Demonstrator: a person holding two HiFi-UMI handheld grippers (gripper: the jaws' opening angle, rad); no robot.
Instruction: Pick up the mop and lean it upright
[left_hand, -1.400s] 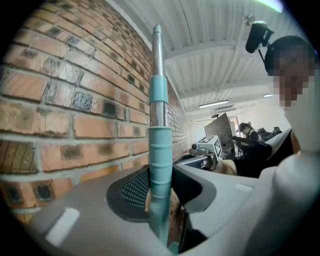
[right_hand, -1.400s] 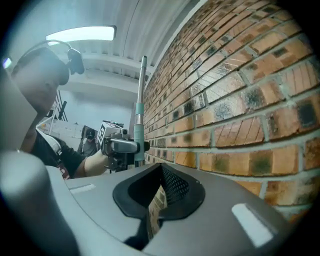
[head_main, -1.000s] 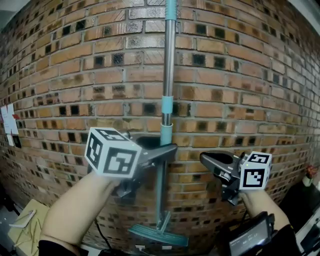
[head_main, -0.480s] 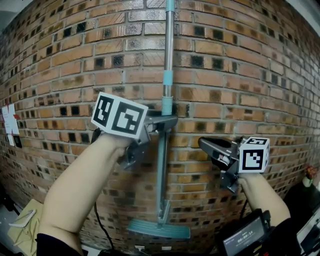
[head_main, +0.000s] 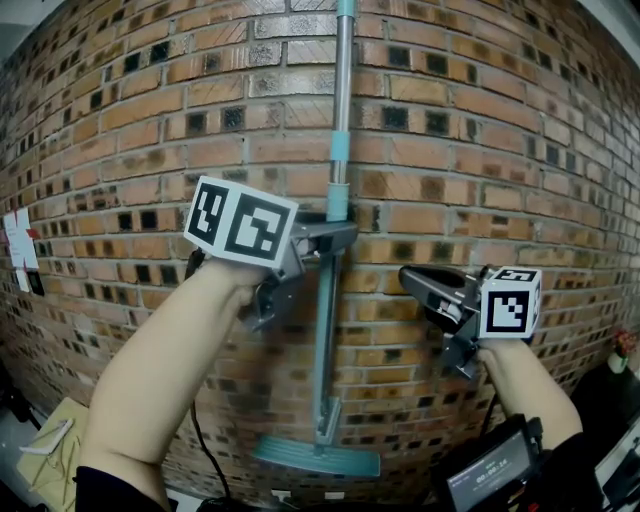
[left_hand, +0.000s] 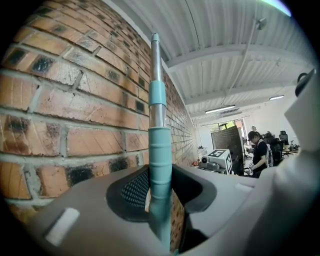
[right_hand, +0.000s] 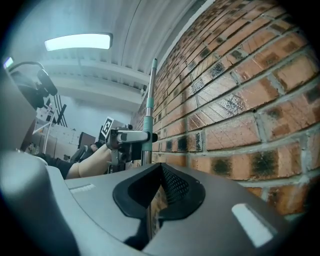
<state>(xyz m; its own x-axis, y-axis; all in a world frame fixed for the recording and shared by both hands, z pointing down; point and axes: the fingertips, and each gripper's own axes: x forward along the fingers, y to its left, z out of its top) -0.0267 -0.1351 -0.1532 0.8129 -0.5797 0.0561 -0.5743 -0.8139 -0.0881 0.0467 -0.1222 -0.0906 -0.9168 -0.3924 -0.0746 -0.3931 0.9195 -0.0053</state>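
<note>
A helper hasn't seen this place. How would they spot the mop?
Face the brick wall. Upright before its middle stands the mop, flat head low, the left tool clamped on its pole. Nothing else there is teal and silver.

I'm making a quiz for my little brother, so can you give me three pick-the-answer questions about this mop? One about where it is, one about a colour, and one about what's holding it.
1. What does the mop stand against?
A) a brick wall
B) a glass door
C) a wooden fence

2. What colour is the mop's handle sleeve?
A) red
B) teal
C) yellow

3. How is the mop kept up?
A) it lies flat on the floor
B) it hangs from a hook
C) the jaws of the left gripper are shut on its handle

Answers:
1 A: bricks fill the head view right behind the upright mop.
2 B: the left gripper view shows the sleeve is teal.
3 C: the handle sits clamped between those jaws.
</note>
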